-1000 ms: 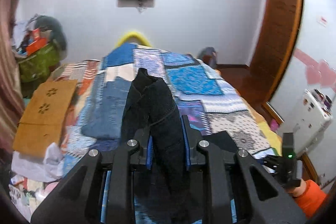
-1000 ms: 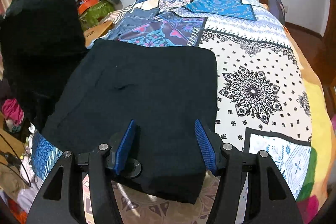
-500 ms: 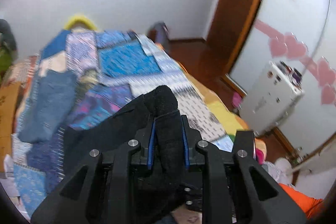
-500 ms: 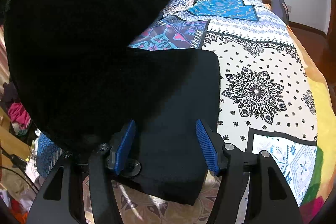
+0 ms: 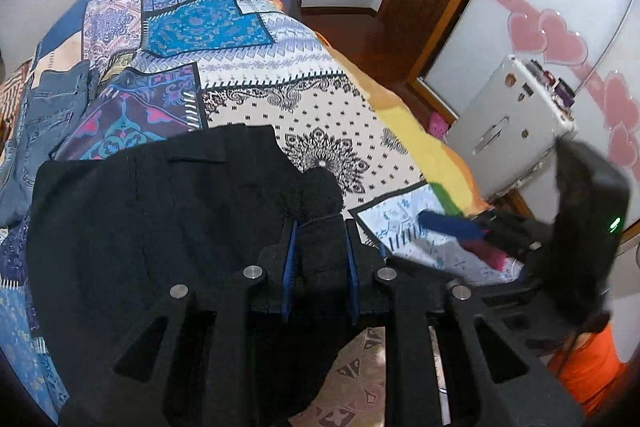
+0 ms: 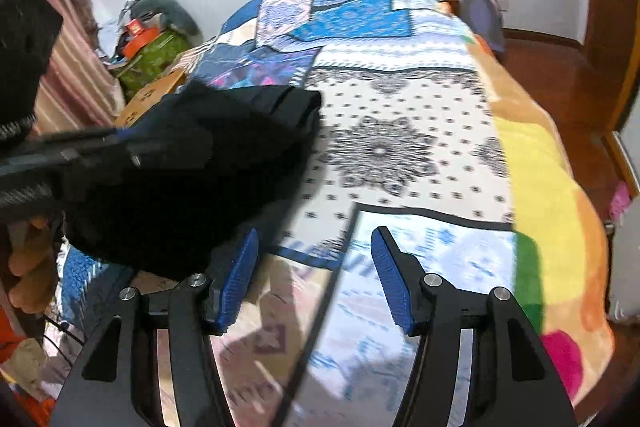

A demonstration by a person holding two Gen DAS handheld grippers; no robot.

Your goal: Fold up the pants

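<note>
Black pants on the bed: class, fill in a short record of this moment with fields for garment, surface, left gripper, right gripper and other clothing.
garment: black pants, folded over, lying on the bed
surface: patchwork bedspread
left gripper: left gripper shut on a bunched fold of the pants
right gripper: right gripper open, nothing between its fingers, beside the pants over bare bedspread
other clothing: blue jeans lying flat beyond the pants

Both views are taken close above the bed (image 5: 320,99), angled down toward its far end. The black pants (image 5: 160,211) and mandala patch (image 6: 384,151) are shared.
</note>
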